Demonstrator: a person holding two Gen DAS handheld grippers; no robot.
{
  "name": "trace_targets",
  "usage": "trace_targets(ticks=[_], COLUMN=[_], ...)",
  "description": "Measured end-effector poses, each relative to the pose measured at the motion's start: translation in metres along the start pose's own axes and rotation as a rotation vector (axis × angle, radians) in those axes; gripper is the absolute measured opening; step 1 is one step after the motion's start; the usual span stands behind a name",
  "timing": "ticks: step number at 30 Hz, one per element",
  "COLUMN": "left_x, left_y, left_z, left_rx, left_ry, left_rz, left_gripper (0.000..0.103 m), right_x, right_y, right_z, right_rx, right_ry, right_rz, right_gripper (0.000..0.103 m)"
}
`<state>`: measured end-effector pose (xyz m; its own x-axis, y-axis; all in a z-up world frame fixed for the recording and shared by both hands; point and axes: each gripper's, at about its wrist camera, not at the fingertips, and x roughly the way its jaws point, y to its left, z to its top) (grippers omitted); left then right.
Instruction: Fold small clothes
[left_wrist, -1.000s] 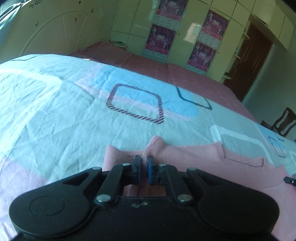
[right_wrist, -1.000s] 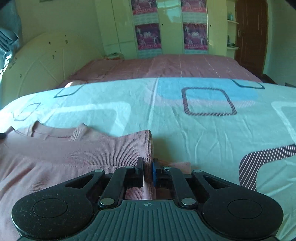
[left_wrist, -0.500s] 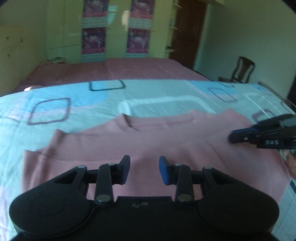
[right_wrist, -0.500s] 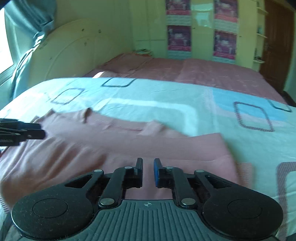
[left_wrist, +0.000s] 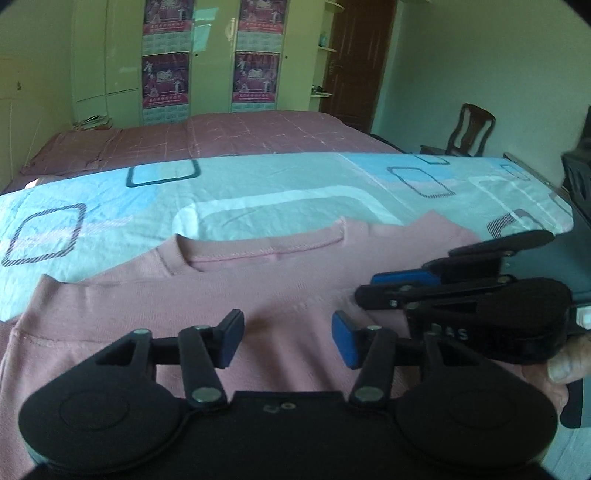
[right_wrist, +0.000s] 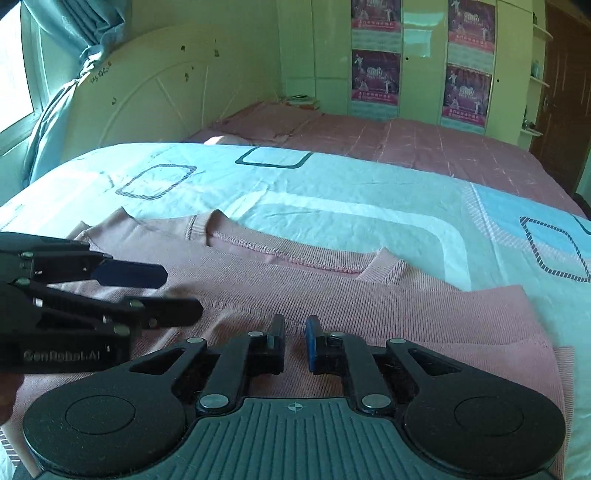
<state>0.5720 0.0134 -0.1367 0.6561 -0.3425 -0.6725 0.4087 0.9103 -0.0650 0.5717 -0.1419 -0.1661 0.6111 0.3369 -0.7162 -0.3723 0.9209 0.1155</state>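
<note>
A pink knit top (left_wrist: 258, 295) lies flat on the bed, folded over itself, its neckline (left_wrist: 258, 251) towards the far side. It also shows in the right wrist view (right_wrist: 369, 306). My left gripper (left_wrist: 288, 339) is open and empty, hovering over the top's middle. My right gripper (right_wrist: 295, 339) has its jaws a small way apart with nothing between them, just above the top. Each gripper shows in the other's view: the right gripper (left_wrist: 461, 302) at the right, the left gripper (right_wrist: 92, 295) at the left.
The bed has a light blue patterned sheet (left_wrist: 277, 195) near me and a pink sheet (left_wrist: 221, 140) beyond. A wardrobe with posters (left_wrist: 214, 55) stands behind, a dark door (left_wrist: 354, 62) and a wooden chair (left_wrist: 469, 129) at the right. The headboard (right_wrist: 166, 96) is at the left.
Both grippers let go of the top's corners and opened, the left one wide. Both swung inward over the folded top, so each now sees the other.
</note>
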Motion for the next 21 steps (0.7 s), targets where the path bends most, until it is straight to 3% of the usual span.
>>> trace_targets(ticks=[3, 5, 7, 8, 9, 11, 13, 14, 15, 19, 20, 21], left_x=[0.002, -0.008, -0.018, -0.021, -0.026, -0.033, -0.043, -0.049, -0.056, -0.065, -0.062, -0.056], left_y=[0.003, 0.024, 0.051, 0.063, 0.072, 0.088, 0.084, 0.077, 0.067, 0.009, -0.005, -0.017], left_z=[-0.010, -0.017, -0.030, -0.036, -0.040, -0.042, -0.038, -0.036, -0.034, -0.037, -0.040, -0.045], left_rx=[0.030, 0.006, -0.005, -0.005, -0.029, -0.085, -0.106, -0.108, -0.114, -0.069, -0.045, -0.022], left_ry=[-0.018, -0.039, -0.038, -0.036, -0.047, -0.043, -0.059, -0.075, -0.097, -0.126, -0.117, -0.093], left_rz=[0.060, 0.143, 0.244, 0.264, 0.277, 0.271, 0.290, 0.283, 0.252, 0.097, 0.077, 0.080], left_gripper=[0.051, 0.053, 0.064, 0.080, 0.081, 0.080, 0.069, 0.068, 0.068, 0.069, 0.069, 0.061], right_x=[-0.004, -0.018, -0.031, -0.036, -0.040, -0.048, -0.058, -0.066, -0.071, -0.075, -0.070, -0.063], right_y=[-0.016, -0.042, -0.072, -0.085, -0.091, -0.090, -0.078, -0.068, -0.057, 0.003, 0.015, 0.022], right_z=[-0.009, -0.017, -0.032, -0.041, -0.044, -0.044, -0.040, -0.039, -0.039, -0.045, -0.049, -0.052], right_rx=[-0.005, 0.032, 0.054, 0.062, 0.070, 0.066, 0.083, 0.093, 0.095, 0.018, 0.017, 0.019], right_ry=[0.007, -0.009, -0.012, -0.016, -0.020, -0.018, -0.042, -0.076, -0.107, -0.127, -0.111, -0.078], right_rz=[0.006, -0.057, -0.157, -0.173, -0.170, -0.173, -0.174, -0.143, -0.107, 0.047, 0.076, 0.082], right_gripper=[0.021, 0.021, 0.021, 0.021, 0.021, 0.021, 0.026, 0.046, 0.057, 0.056, 0.053, 0.043])
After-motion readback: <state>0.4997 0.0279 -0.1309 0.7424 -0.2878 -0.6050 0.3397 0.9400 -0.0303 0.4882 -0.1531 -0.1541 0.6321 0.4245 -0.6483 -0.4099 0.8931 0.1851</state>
